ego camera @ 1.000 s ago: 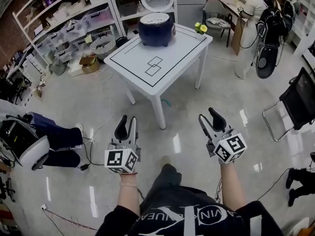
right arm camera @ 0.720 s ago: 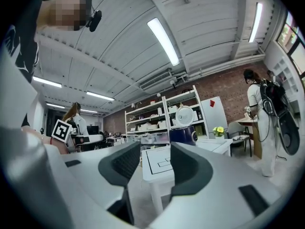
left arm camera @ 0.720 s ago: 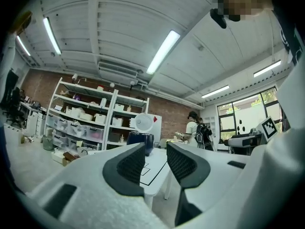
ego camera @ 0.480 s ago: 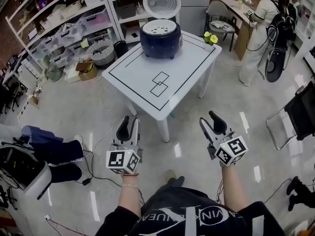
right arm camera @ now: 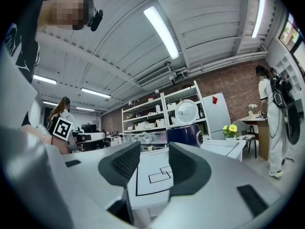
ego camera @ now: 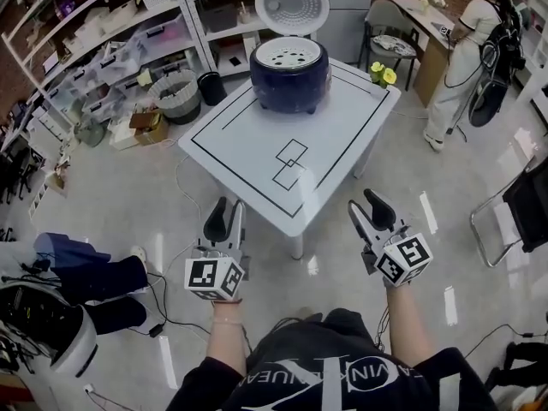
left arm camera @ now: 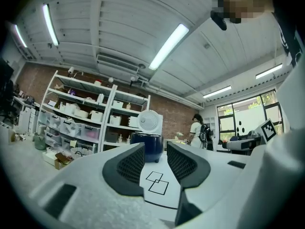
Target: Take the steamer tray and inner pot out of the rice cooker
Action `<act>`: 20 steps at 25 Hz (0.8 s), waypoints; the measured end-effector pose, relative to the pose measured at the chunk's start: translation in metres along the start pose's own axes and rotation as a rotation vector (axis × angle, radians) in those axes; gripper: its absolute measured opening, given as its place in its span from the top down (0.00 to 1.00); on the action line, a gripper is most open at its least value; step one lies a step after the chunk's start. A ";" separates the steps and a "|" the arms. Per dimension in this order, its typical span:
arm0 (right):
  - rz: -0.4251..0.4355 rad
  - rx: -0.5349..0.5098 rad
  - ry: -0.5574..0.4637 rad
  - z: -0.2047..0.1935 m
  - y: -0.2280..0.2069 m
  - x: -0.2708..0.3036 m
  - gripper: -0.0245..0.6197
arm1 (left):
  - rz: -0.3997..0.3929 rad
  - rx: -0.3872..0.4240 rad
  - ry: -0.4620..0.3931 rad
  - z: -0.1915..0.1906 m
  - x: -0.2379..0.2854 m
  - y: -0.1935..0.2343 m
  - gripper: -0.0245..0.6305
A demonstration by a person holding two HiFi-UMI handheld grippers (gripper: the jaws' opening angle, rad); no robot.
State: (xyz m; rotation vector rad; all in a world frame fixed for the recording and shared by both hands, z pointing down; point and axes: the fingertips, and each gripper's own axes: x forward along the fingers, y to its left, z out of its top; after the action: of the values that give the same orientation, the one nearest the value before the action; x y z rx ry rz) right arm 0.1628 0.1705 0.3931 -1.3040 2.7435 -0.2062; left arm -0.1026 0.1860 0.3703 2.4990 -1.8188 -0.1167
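Note:
A dark blue rice cooker (ego camera: 289, 77) stands at the far side of a white table (ego camera: 257, 152), its round lid (ego camera: 292, 5) raised upright. A white perforated steamer tray (ego camera: 288, 52) sits in its top; the inner pot is hidden under it. Both grippers are held level short of the table's near corner. My left gripper (ego camera: 223, 219) is open and empty, and so is my right gripper (ego camera: 368, 209). The left gripper view shows the cooker (left arm camera: 148, 146) far off between the jaws. In the right gripper view the cooker (right arm camera: 185, 134) stands right of the jaw gap.
Two overlapping black squares (ego camera: 288, 163) are drawn on the tabletop, and yellow flowers (ego camera: 383, 74) stand at its right corner. Shelves with bins (ego camera: 111, 41) line the back left. A person (ego camera: 467, 54) stands at a desk back right. Cables lie on the floor (ego camera: 163, 264).
The table and cooker have come nearer in the head view as both grippers travelled forward together. Both stay open and empty.

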 end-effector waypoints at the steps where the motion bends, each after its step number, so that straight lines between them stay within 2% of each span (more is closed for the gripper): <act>1: 0.000 0.003 0.000 0.000 -0.002 0.005 0.68 | -0.001 -0.005 0.003 -0.002 0.004 0.003 0.78; 9: -0.009 0.015 -0.002 -0.002 -0.029 0.045 0.68 | -0.013 -0.026 0.033 -0.018 0.044 0.018 0.78; 20: 0.042 0.005 0.001 0.016 -0.097 0.151 0.68 | -0.024 -0.013 0.037 -0.011 0.154 0.048 0.78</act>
State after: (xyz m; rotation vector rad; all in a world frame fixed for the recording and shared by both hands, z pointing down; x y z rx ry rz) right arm 0.1440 -0.0085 0.3888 -1.2435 2.7666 -0.2100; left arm -0.0995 0.0244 0.3801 2.4975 -1.7689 -0.0817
